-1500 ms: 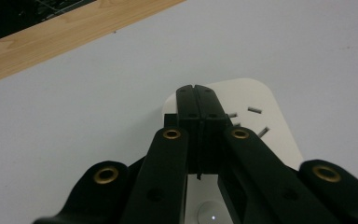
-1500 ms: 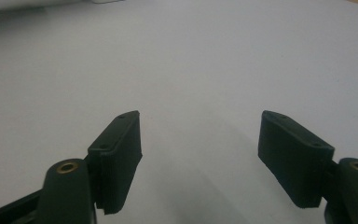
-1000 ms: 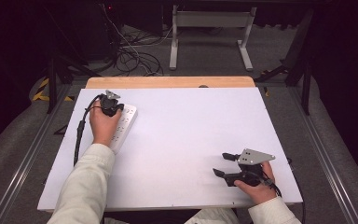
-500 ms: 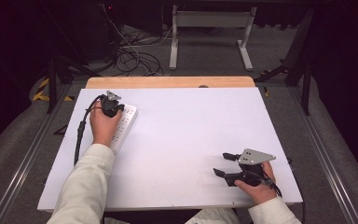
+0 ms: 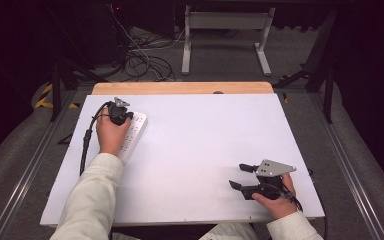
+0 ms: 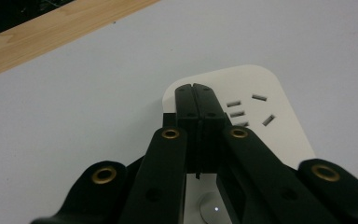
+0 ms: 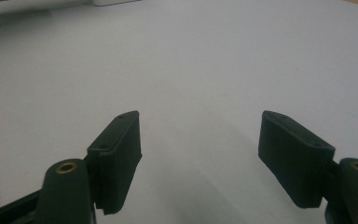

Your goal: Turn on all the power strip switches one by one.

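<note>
**Closed tongs parked on the power strip's end**

Nearest the person, by the desk's [image 5: 195, 150] front right corner, the right tongs [image 5: 241, 176] rest on the white top with nothing between them; the right gripper view shows both pads [image 7: 116, 156] standing well apart over bare surface.

Farther in, along the left edge toward the far left corner, a white power strip [image 5: 134, 131] lies flat on the desk, its long side running roughly front to back. The left tongs [image 6: 196, 109] are brought together, pad against pad, with nothing pinched, and their tips sit over the strip's rounded far end, just beside a group of socket slots [image 6: 249, 111]. Whether the tips actually press the casing I cannot tell.

The strip is likely a rigid plastic body, light to moderate in weight, smooth and probably slippery on this top, so a push could make it skate. A sound hold would span its narrow width across the long sides, away from the slots.

The high view gives the strip's full lie and the hand [image 5: 111, 134] covering its middle. The left gripper view gives what that hides: the shut pads, the slots, and a small round lit spot [image 6: 213, 208] low down between the linkage, perhaps a switch or lamp.

Beyond, a wooden strip [image 5: 180, 88] borders the far edge.
</note>
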`<state>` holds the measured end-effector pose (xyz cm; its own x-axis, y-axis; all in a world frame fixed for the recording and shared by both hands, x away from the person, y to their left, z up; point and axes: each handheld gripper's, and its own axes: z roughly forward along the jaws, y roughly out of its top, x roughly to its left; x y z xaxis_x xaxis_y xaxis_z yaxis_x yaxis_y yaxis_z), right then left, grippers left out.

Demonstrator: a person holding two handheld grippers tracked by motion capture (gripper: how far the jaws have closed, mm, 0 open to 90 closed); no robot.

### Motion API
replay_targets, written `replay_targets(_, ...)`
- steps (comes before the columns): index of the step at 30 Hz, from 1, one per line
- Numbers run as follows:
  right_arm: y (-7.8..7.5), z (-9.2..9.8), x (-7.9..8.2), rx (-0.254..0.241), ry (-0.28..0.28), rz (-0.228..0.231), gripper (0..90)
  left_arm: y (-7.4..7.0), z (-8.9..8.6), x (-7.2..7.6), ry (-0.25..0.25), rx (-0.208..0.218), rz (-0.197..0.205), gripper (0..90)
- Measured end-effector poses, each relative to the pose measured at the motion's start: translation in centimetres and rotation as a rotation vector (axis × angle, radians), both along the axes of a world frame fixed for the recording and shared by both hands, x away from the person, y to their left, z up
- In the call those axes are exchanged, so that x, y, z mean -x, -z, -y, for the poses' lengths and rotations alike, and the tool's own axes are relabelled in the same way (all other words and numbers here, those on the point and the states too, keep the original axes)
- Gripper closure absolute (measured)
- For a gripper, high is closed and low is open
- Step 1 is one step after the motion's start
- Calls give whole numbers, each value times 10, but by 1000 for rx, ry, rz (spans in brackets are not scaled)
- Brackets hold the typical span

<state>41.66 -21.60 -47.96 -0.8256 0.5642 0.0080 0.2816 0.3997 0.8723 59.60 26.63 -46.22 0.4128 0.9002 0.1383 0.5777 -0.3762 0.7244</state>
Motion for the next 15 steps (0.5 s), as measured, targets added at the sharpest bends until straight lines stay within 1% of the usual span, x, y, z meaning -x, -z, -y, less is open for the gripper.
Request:
replay_targets(1,0,0,0,-1,1,1,307,0,1,0,-2,-7,-1,900)
replay_targets(4,0,0,0,-2,1,4,307,0,1,1,-3,-3,-5,900)
replay_targets(6,-1,0,0,-2,0,4,308,0,2,0,-7,-6,-3,900)
replay_targets(7,-1,1,1,-2,-1,5,308,0,2,0,-16,-10,-9,900)
replay_targets(10,-1,1,1,-3,-2,7,308,0,3,1,-16,-15,-7,900)
replay_targets(12,-1,1,1,-3,-2,7,307,-1,5,1,-35,-19,-12,900)
replay_targets(13,-1,1,1,-2,-3,4,308,-1,6,1,-36,-26,-13,900)
replay_targets(14,0,0,0,4,0,-1,307,-2,6,2,-34,-35,-5,900)
replay_targets(15,0,0,0,4,0,-1,307,-5,6,3,-39,-33,-12,900)
